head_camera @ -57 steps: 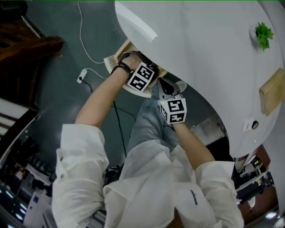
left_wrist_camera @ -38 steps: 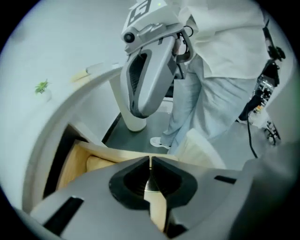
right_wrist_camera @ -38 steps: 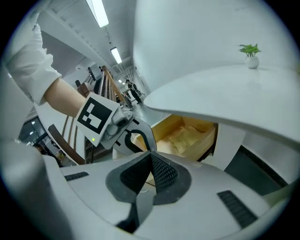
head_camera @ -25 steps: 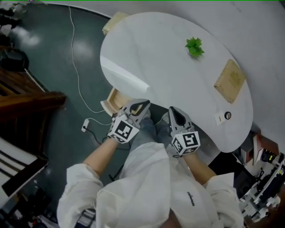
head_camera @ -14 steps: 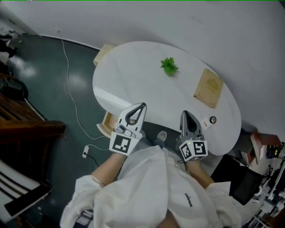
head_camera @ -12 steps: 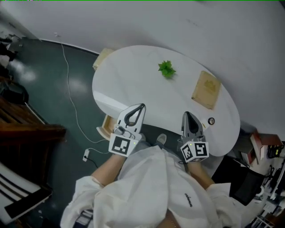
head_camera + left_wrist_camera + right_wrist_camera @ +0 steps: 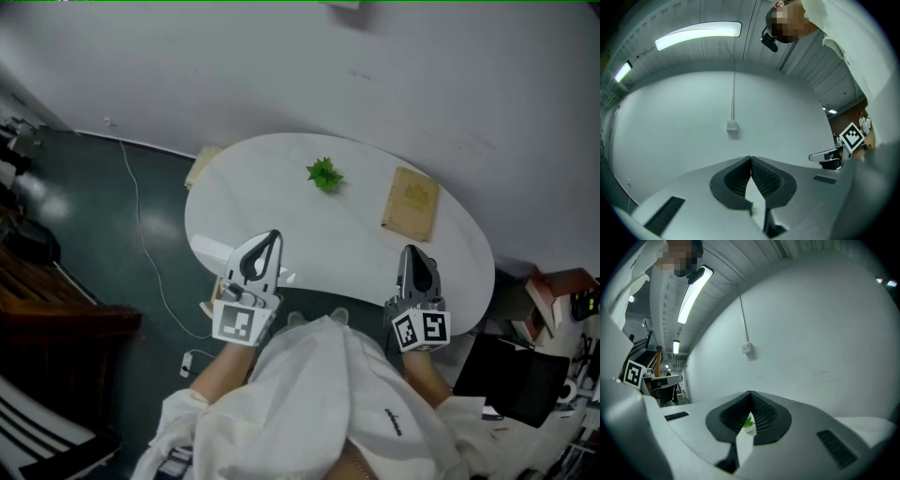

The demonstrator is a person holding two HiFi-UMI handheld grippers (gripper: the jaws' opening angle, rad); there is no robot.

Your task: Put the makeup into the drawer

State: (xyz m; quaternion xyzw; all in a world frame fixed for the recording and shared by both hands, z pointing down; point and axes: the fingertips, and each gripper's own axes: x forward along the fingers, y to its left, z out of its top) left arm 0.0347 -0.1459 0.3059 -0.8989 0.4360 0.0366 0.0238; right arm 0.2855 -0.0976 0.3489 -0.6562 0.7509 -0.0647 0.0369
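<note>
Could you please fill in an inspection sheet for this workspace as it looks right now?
Surface: white oval table, mostly bare.
Job's things: no makeup seen; drawer not clearly in view.
Clutter: small green plant; flat tan item, apart from the plant.
Grippers: left gripper and right gripper both shut and empty, at the table's near edge.
Cables: white cable trailing across the floor.
Surroundings: dark floor, white wall, dark wooden furniture at left.

White loose shirt [image 7: 319, 394], small dark chest print [image 7: 400, 422]
</note>
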